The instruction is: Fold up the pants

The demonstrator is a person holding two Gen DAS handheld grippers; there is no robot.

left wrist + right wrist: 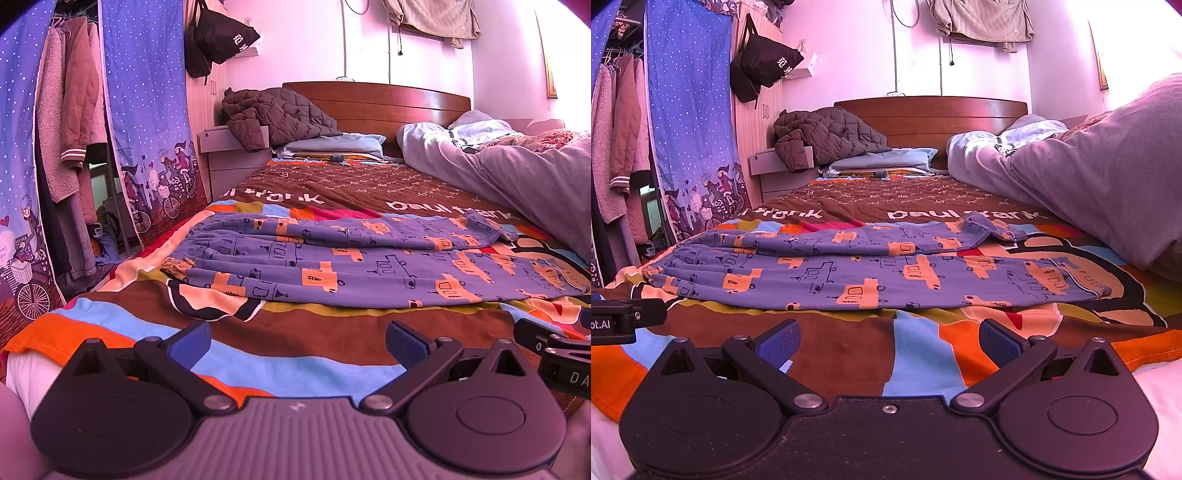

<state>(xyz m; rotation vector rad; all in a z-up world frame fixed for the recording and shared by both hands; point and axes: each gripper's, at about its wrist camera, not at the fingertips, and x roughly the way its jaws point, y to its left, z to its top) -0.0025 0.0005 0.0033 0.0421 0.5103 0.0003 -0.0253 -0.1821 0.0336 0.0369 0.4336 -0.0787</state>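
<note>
Left wrist view: pants (369, 269) lie flat across the bed (295, 347), waistband at 9 o'clock, cuffs at 3 o'clock, legs spread apart. Left tongs (298, 343) stand wide, empty, short of the cloth. Right wrist view: right tongs (889, 341) likewise wide and empty, near hem (886, 304) just beyond at 12 o'clock. Judgement: fold not yet begun. Recommended: left tongs take the waistband (181, 267), right the near cuff (1097, 288); pinch both layers low, lift together, lay the near leg squarely over the far leg (871, 236).
</note>
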